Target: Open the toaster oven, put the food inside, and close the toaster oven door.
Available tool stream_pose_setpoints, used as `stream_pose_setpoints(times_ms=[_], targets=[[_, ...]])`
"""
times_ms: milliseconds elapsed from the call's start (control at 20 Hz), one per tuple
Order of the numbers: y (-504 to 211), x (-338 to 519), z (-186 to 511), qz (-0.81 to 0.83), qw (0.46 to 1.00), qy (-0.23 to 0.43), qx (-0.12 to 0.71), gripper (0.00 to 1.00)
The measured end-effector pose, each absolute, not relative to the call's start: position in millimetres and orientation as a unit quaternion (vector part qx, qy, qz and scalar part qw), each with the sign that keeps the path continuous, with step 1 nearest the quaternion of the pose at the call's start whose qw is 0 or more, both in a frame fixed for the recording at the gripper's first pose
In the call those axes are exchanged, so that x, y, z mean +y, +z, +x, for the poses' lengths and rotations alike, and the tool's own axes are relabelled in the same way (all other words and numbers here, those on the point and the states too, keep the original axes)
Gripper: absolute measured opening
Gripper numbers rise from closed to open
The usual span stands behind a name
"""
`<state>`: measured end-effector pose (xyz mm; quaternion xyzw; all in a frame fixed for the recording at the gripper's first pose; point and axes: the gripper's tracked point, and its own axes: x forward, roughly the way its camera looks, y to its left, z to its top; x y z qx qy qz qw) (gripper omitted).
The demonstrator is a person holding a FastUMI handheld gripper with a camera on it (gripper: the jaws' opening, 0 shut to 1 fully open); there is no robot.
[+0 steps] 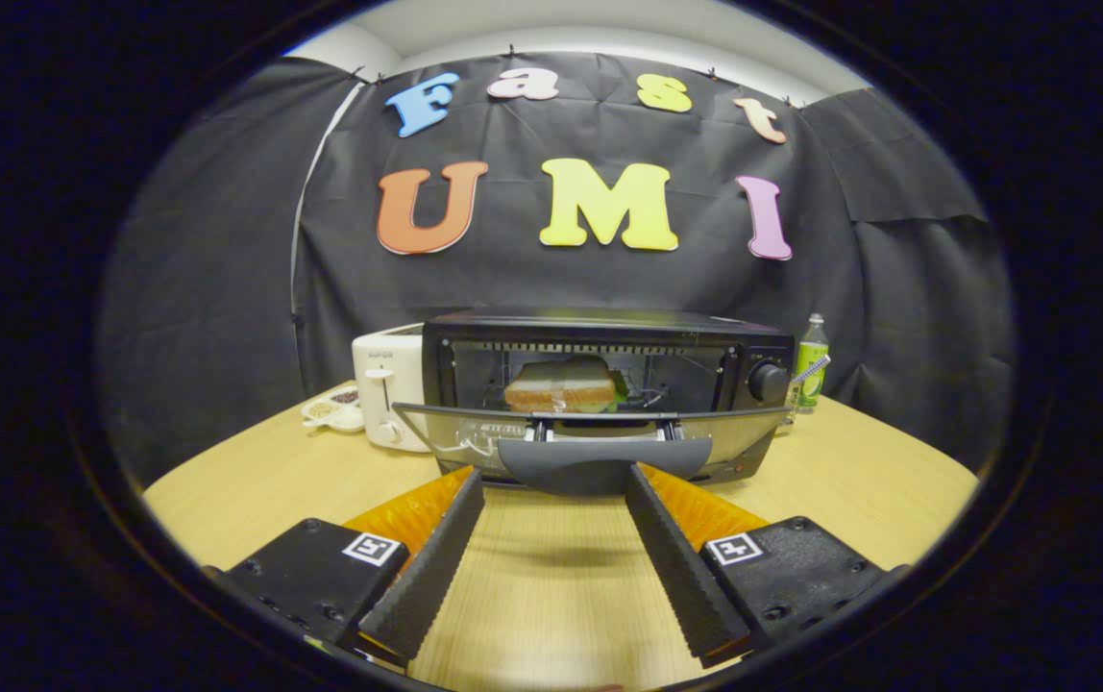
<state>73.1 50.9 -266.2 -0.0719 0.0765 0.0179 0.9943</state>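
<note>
In the gripper view, the toaster oven (pixel 609 370) stands at the middle of the frame on a pale wooden worktop (pixel 225 490). It is a black box with a round knob (pixel 767 382) on its right-hand panel. Its door (pixel 600 442) hangs down toward the camera, partly open, a glass pane with a dark curved handle (pixel 604 461) along its front edge. Inside the oven, on the wire rack, lies the sandwich (pixel 561 386): two slices of pale bread with a brown crust and a bit of green leaf showing at its right end. It sits left of the oven's centre, well back from the door.

The gripper (pixel 554 478) fills the lower part of the frame, its two fingers spread wide apart and holding nothing. Their tips reach up to the lower edge of the door, one on each side of the handle; whether they touch the door cannot be told.

Left of the oven, just beside it, stands a white toaster (pixel 386 394) with a lever on its front. Further left, a small white dish (pixel 335 410) holds dark and light bits, too small to name. Right of the oven, near the back of the worktop, stands a green bottle (pixel 811 365) with a white cap.
</note>
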Motion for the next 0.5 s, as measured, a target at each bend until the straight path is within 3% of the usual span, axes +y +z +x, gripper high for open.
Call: stream_pose_setpoints(times_ms=[500], targets=[[-225.2, 24.4, 90.0, -0.072, 0.995, -0.002, 0.07, 1.0]])
